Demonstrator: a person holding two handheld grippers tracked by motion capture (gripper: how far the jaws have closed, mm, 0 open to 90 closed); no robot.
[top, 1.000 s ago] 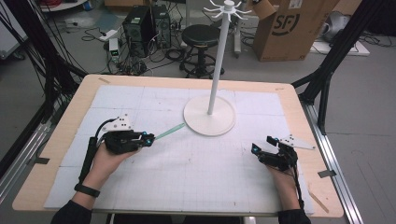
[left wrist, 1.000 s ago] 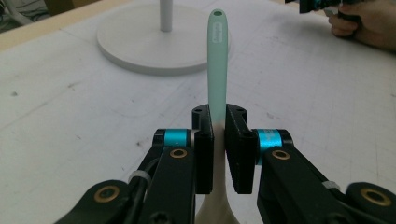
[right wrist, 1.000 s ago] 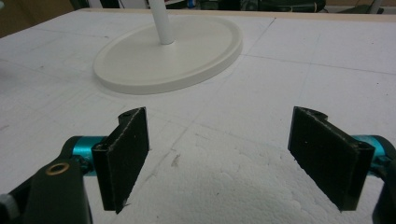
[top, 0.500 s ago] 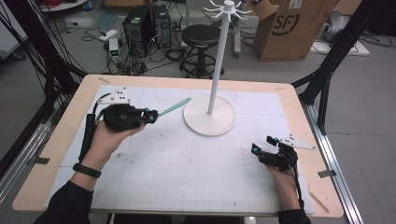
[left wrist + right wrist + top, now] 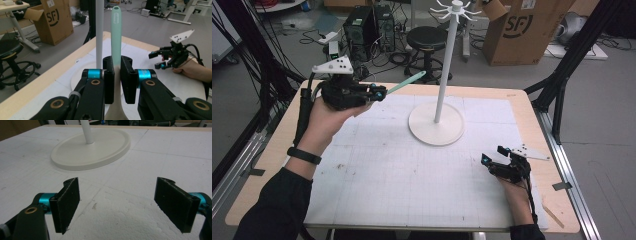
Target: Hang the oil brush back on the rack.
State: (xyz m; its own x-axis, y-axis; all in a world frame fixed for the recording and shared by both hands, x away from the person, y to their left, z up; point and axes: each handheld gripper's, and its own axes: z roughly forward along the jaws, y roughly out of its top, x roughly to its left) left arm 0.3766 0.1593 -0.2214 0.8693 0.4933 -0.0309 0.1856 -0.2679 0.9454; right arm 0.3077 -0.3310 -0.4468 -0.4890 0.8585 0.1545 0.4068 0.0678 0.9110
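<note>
Left gripper [image 5: 379, 92] lifted higher, jaws clamping slim mint-green spatula [image 5: 116, 32], right gripper [image 5: 117, 202] gaping, empty.

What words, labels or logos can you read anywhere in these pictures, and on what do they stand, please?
"SF": printed in black on the cardboard box on the floor beyond the table, also legible in the left gripper view.
White label on that box's flap: too small to read.
Slot marking on the mint green utensil: no readable text.

White stand pole [image 5: 446, 65] and base [image 5: 436, 124] block ahead of left gripper [image 5: 379, 92]; mat [image 5: 402, 180] around right gripper [image 5: 486, 160] open
</note>
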